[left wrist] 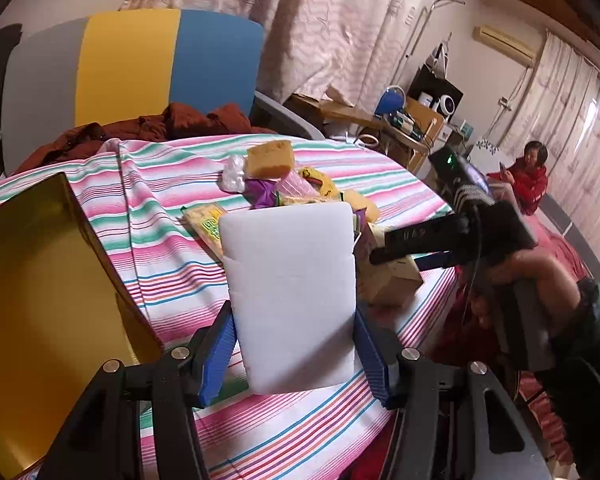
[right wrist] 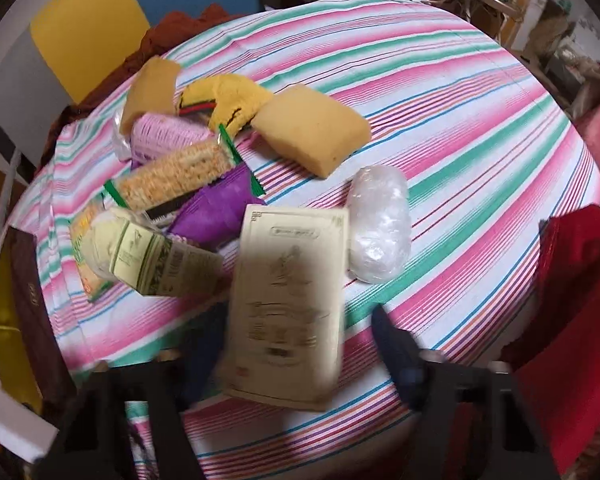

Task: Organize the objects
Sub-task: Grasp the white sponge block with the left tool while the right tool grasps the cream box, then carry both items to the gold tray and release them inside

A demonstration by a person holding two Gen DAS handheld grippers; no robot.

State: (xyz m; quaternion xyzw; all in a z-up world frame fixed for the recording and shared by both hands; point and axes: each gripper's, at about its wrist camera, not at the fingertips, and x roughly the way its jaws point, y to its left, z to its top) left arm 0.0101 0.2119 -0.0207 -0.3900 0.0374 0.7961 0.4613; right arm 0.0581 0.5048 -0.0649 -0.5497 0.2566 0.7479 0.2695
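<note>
My left gripper [left wrist: 292,312] is shut on a white foam block [left wrist: 292,280], which stands upright between the blue fingers above the striped tablecloth [left wrist: 160,240]. A beige printed carton [right wrist: 288,304] lies blurred between the fingers of my right gripper [right wrist: 296,312]. The jaws are spread, with a gap at the right finger. In the left wrist view the right gripper [left wrist: 380,252] hovers over that carton [left wrist: 392,284]. The pile behind holds yellow sponges [right wrist: 312,128], a noodle pack [right wrist: 176,178], a purple bag [right wrist: 216,204], a green-beige carton [right wrist: 156,264] and a clear plastic bundle [right wrist: 380,228].
An open gold-lined box [left wrist: 40,300] sits at the table's left edge. A chair [left wrist: 128,68] with a rust-coloured garment [left wrist: 172,120] stands behind the table. Red fabric [right wrist: 580,300] lies at the right edge. A person in red [left wrist: 534,184] sits far right.
</note>
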